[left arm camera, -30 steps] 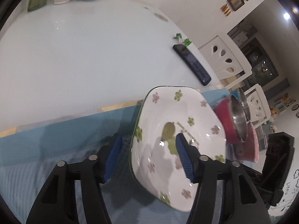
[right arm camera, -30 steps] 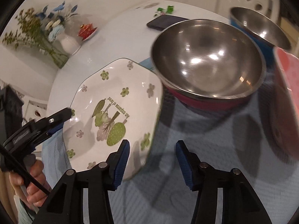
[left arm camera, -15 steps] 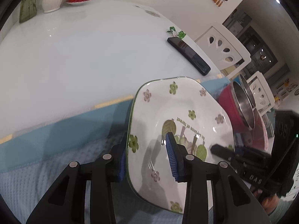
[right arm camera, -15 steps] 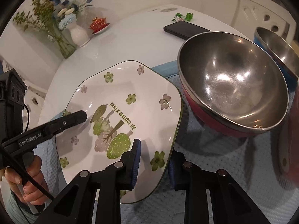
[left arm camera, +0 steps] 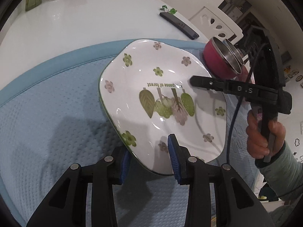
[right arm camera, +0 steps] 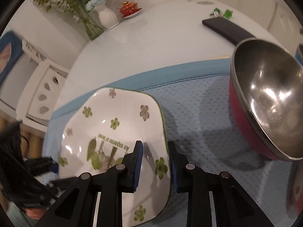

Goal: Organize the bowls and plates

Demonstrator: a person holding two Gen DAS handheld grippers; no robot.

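While both grippers clamp it, the floral plate (left arm camera: pixel 162 87) sits tilted over the blue mat (left arm camera: pixel 56 132), toward the mat's far edge and left of the bowls.

Left gripper (left arm camera: pixel 149 157): one blue pad under the plate's near rim, the other on its top face, jaws closed on that rim. In the left wrist view the rim runs straight between the pads.

Right gripper (right arm camera: pixel 155 162): jaws closed on the opposite rim, one pad on the printed face and the other behind the green edge. From the left wrist view its black finger lies across the plate's right side, and the person's hand (left arm camera: pixel 265 134) in a pale sleeve holds the handle.

Plate is white, squarish, with green and pink flowers and a leaf print in the centre.

Red bowl (right arm camera: pixel 265 102) with a steel inside stands on the mat near its far right edge, apart from the plate. A second steel bowl (left arm camera: pixel 234 51) is just behind it in the left wrist view.

White table (left arm camera: pixel 85 20) beyond the mat: dark phone (left arm camera: pixel 179 25) near its right edge, green wrappers (left arm camera: pixel 167 9) just past the phone. White vase (right arm camera: pixel 108 18) with flowers and a red lidded cup (right arm camera: pixel 129 9) at the far left corner. White chairs past the table edges.
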